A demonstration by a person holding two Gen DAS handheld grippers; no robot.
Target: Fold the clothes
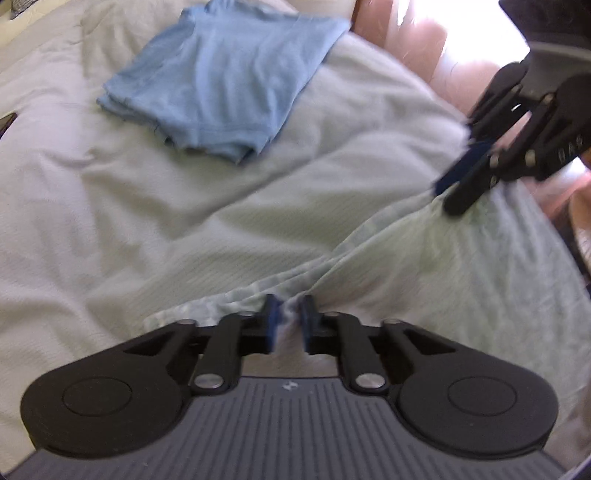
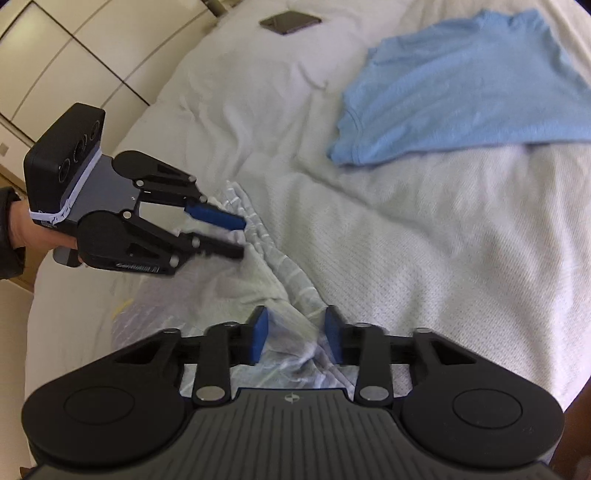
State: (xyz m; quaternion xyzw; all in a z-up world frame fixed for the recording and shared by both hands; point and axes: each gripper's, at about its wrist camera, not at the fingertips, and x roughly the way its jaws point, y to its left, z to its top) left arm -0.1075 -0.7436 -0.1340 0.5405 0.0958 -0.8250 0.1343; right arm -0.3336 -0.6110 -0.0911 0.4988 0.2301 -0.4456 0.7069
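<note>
So we've got the pale green striped garment [image 2: 280,266] bunched on the bed [image 2: 424,258], and both grippers have it: left gripper [image 1: 288,317] jaws pinching one end of the hem, right gripper [image 2: 295,332] jaws clamped on the other. The folded blue t-shirt [image 1: 218,77] sits farther back, with a phone [image 2: 290,21] beyond.
</note>
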